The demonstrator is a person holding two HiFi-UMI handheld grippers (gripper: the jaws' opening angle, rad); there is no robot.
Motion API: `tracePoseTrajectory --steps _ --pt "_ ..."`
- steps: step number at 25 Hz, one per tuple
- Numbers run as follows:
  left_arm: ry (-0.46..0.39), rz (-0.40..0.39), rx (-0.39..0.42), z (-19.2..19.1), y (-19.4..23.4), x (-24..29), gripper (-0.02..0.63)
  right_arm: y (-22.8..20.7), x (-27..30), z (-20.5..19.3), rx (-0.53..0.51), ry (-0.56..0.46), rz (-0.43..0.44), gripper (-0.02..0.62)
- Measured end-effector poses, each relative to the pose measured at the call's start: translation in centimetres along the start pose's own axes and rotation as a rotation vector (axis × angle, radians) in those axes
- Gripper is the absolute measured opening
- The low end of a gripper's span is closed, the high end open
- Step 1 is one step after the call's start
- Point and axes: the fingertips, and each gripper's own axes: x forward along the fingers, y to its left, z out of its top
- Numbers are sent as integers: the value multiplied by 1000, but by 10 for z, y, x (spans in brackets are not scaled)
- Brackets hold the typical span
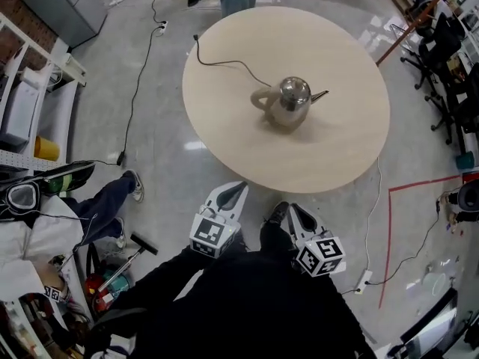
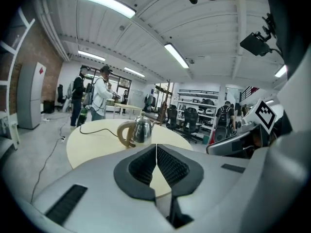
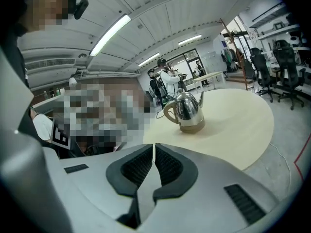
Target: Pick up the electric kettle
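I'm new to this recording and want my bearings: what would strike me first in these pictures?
A steel electric kettle stands near the middle of a round beige table, with a black cord trailing from it to the far edge. Nearer the person, the left gripper and right gripper are both shut and empty, pointing at the kettle from short of the table.
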Motion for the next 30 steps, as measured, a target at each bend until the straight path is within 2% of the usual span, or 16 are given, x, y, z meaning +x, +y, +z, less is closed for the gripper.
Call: tracePoseTrajectory --steps 4,9,13,17,22,25,30 --pt "-2 108 57 18 16 27 20 -33 31 29 2 -16 73 25" --pt "14 247 114 50 27 63 20 -65 56 85 -59 -30 169 21" --pt "19 338 105 62 34 86 20 -86 68 96 -41 -7 226 21" --pt "46 421 89 63 62 93 21 -89 85 110 -52 10 258 21" --pt "95 441 100 54 90 115 28 -107 101 112 -18 24 234 21" --pt "118 425 115 44 113 141 114 -120 113 117 -13 18 197 21" --pt "147 369 107 27 151 185 163 -135 132 131 -13 -1 96 21"
